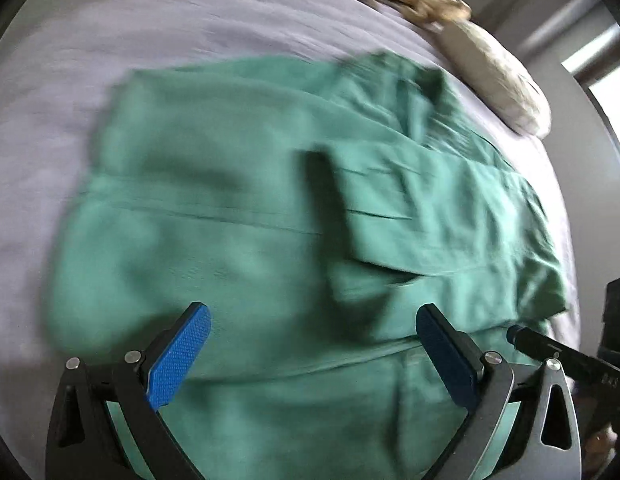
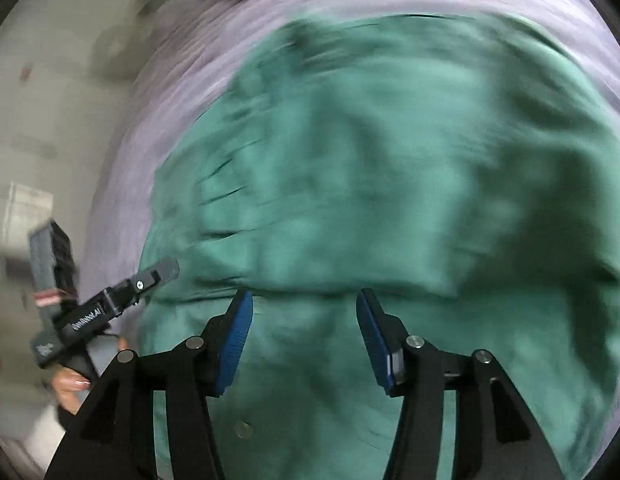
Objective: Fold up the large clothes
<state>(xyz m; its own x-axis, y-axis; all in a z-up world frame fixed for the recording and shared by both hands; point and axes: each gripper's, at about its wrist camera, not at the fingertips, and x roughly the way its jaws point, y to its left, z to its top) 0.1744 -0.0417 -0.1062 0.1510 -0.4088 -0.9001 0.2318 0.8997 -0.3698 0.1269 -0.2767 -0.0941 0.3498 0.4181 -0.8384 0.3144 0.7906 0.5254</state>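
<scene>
Black linkage jaws, blue ribbed pads [image 1: 181, 356]

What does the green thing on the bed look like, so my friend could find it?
Look at the big bed with the pale lilac sheet. In its middle lies the green garment, partly folded. It is the only green thing; the beige bundle lies near the bed's edge.

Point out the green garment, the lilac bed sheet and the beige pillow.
green garment [image 1: 237, 184]: left wrist view, flat middle panel.
lilac bed sheet [image 1: 149, 28]: left wrist view, bare stretch above garment.
beige pillow [image 1: 506, 84]: left wrist view, its side.
</scene>
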